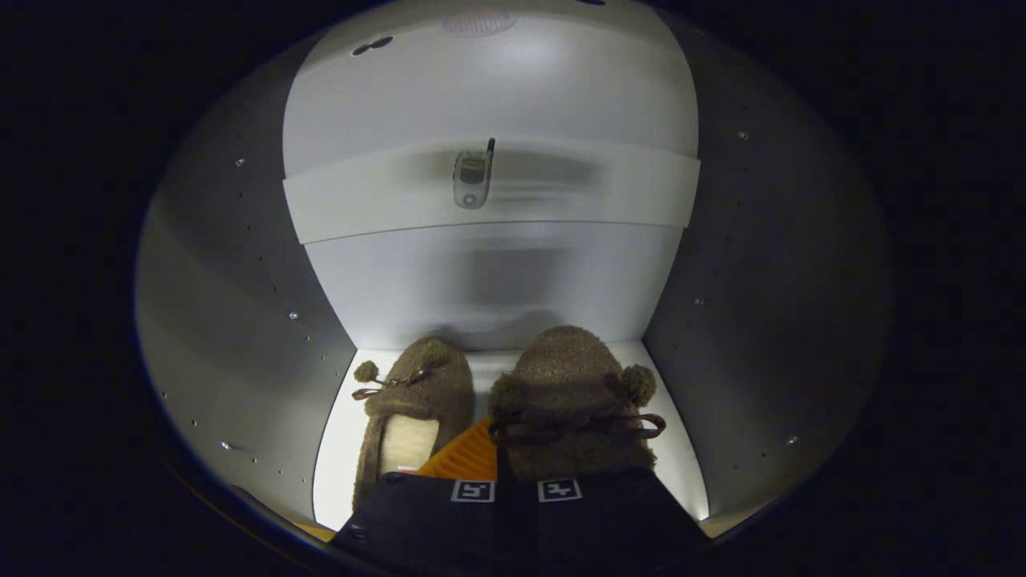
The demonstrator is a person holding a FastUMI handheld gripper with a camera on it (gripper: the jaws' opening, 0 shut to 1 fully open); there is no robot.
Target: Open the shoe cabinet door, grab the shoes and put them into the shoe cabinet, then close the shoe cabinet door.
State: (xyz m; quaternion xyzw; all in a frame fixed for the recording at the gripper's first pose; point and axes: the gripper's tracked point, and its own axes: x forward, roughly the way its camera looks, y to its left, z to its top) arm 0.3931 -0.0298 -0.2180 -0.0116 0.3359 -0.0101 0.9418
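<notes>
Inside the shoe cabinet (pixel 240 264), two brown fuzzy slippers (pixel 417 401) with pom-pom laces lie side by side on the pale floor just ahead of the gripper (pixel 515 490). Its fingers sit pressed close together, seemingly pinching the right slipper's (pixel 573 385) heel. Beyond, a shelf (pixel 489 196) crosses the back wall.

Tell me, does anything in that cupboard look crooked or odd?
Mostly tidy. Both brown slippers sit on the cabinet floor, toes toward the back wall. The right slipper sits higher than the left, just ahead of the tool, whose fingers look nearly closed; its grip is unclear.
</notes>
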